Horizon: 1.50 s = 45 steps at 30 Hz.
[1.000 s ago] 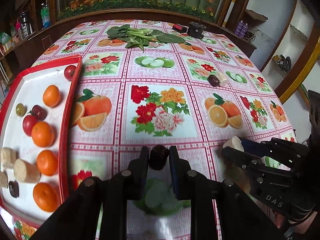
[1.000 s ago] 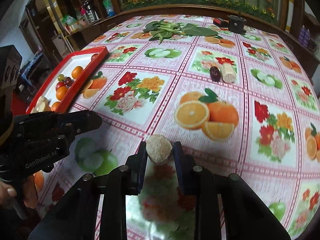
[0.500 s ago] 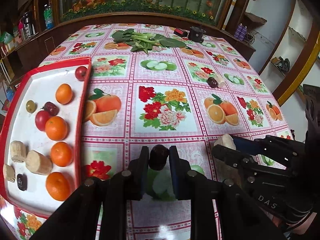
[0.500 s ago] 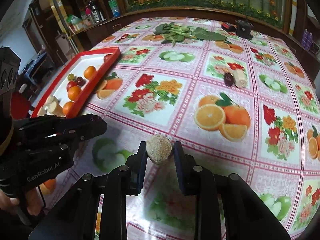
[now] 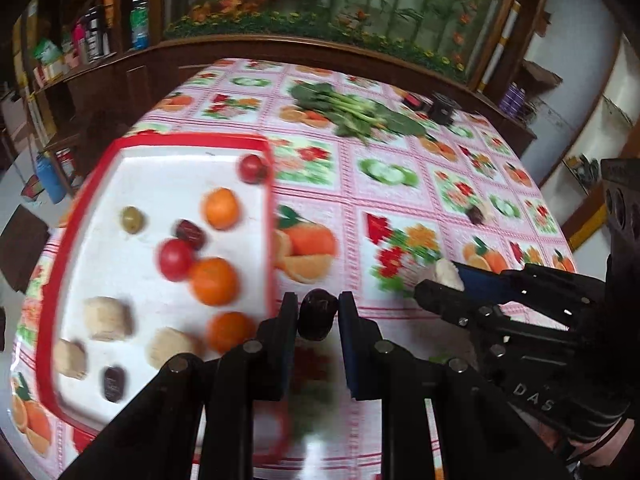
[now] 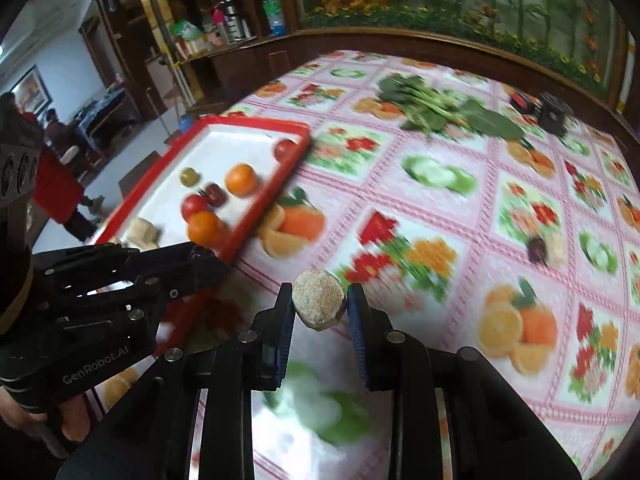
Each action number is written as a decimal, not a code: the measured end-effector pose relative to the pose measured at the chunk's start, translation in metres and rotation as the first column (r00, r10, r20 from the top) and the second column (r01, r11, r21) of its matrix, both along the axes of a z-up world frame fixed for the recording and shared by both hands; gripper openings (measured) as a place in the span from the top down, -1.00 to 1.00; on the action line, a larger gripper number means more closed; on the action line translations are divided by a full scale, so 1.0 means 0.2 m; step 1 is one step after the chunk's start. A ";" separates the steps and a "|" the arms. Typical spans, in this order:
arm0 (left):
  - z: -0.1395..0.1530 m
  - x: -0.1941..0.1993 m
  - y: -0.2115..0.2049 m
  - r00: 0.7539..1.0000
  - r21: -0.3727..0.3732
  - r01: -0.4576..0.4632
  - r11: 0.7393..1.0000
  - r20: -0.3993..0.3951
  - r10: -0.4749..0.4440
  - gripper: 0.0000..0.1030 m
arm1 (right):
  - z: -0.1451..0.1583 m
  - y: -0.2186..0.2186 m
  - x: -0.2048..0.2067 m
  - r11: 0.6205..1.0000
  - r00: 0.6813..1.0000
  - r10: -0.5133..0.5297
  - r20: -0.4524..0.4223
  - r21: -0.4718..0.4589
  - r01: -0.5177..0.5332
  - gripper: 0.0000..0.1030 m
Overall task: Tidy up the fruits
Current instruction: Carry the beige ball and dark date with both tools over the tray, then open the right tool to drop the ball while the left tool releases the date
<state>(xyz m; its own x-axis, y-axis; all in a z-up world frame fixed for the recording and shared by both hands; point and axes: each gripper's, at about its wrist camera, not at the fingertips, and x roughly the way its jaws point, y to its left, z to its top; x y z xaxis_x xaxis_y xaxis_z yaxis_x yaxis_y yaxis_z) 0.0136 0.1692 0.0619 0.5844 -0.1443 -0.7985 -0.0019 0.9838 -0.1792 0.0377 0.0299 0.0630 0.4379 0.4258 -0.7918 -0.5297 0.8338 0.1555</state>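
Both tongs have carried their loads leftward toward the red tray (image 5: 160, 142), left tongs (image 5: 319, 316) clamped on a dark date (image 5: 318, 314), right tongs (image 6: 319, 300) on a tan chunk (image 6: 319, 299); most fruit already sits in the tray, while one date-and-chunk pair (image 6: 546, 248) waits on the worktop (image 6: 440, 208) at two o'clock.

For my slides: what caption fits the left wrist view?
Left gripper carries a dark date toward the red tray.

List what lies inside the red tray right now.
In the red tray: four oranges, two red fruits, a green one, two dates, three beige chunks. The left hand-held gripper covers its near corner.
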 end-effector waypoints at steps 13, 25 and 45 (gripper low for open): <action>0.02 0.12 0.54 0.977 0.065 -0.212 0.975 0.007 0.212 0.56 | 0.07 0.52 0.25 0.991 0.991 0.128 0.028 0.026 -0.129 0.50; -0.14 0.21 0.72 0.959 0.086 -0.271 0.959 -0.063 0.277 0.56 | -0.08 0.90 0.44 0.977 0.977 0.214 -0.003 -0.012 -0.214 0.50; -0.21 0.25 0.70 0.949 0.112 -0.283 0.953 -0.112 0.295 -0.15 | -0.13 0.91 0.43 0.970 0.972 0.235 0.000 -0.067 -0.234 0.33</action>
